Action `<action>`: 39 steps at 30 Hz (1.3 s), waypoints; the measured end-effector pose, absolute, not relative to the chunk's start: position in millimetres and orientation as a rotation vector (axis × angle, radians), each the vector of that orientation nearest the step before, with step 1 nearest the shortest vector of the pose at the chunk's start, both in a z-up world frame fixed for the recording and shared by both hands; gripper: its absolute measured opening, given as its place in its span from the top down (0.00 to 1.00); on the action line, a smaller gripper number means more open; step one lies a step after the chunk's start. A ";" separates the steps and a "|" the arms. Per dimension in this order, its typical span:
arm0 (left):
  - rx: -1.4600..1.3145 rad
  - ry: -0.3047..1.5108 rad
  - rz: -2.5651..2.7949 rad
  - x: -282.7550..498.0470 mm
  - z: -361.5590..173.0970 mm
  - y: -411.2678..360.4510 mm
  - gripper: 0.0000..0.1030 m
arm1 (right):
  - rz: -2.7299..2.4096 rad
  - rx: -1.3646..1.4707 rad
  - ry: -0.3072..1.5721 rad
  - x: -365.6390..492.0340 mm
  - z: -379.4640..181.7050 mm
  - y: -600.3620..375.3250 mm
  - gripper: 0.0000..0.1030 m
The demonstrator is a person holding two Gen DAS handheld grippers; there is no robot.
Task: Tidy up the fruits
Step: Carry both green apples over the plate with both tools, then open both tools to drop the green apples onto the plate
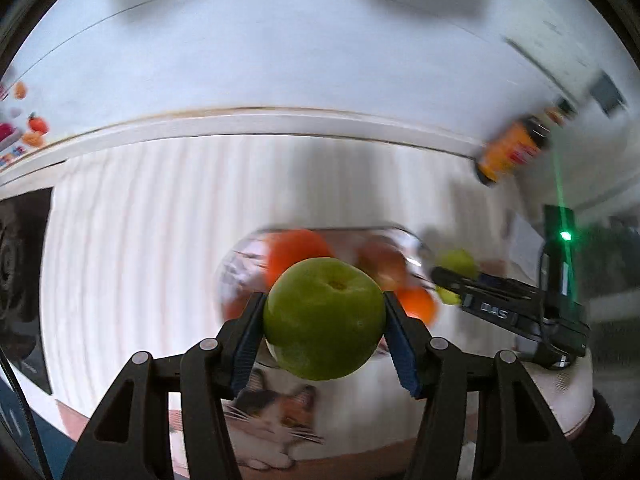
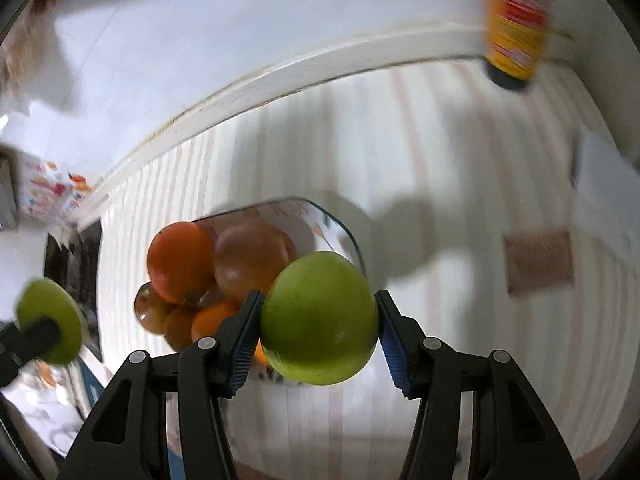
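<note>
My left gripper (image 1: 324, 330) is shut on a green apple (image 1: 324, 320), held above the striped cloth just before a clear glass bowl (image 1: 240, 264) of oranges and reddish fruit. My right gripper (image 2: 319, 322) is shut on a second green apple (image 2: 319, 318), beside the same bowl (image 2: 340, 232). In the left wrist view the right gripper (image 1: 452, 284) shows at the right with its apple (image 1: 458, 264). In the right wrist view the left gripper's apple (image 2: 50, 320) shows at the far left.
An orange-labelled dark bottle (image 1: 510, 150) stands at the table's far right edge, also in the right wrist view (image 2: 516, 24). A cat-print mat (image 1: 272, 420) lies near me. A brown patch (image 2: 538, 262) lies on the cloth at right. A white wall is behind.
</note>
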State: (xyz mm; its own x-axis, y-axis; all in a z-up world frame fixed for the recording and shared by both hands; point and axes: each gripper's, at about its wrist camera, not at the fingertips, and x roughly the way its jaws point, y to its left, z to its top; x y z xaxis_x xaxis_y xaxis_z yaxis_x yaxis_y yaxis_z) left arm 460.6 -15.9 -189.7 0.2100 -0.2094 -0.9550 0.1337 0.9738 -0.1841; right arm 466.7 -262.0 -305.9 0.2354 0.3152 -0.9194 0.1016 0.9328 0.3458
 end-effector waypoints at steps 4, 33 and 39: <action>-0.067 1.405 -0.150 489.1 -218.3 13.3 0.47 | 0.137 0.306 1.371 490.4 -318.8 -253.5 0.44; -0.302 1.621 -0.124 525.4 -309.6 35.0 0.16 | 0.115 0.372 1.404 499.1 -322.1 -263.5 0.11; -0.160 1.513 -0.076 492.9 -276.9 30.9 0.13 | 0.065 0.245 1.361 479.2 -296.5 -247.6 0.06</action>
State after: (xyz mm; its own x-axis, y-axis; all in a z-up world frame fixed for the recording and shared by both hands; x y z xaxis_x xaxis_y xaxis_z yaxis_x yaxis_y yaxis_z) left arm 492.9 30.9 -276.9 0.0579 -0.1492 -0.9871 -0.0490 0.9871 -0.1521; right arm 479.2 -247.6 -296.5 0.2112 0.1874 -0.9593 0.0958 0.9728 0.2111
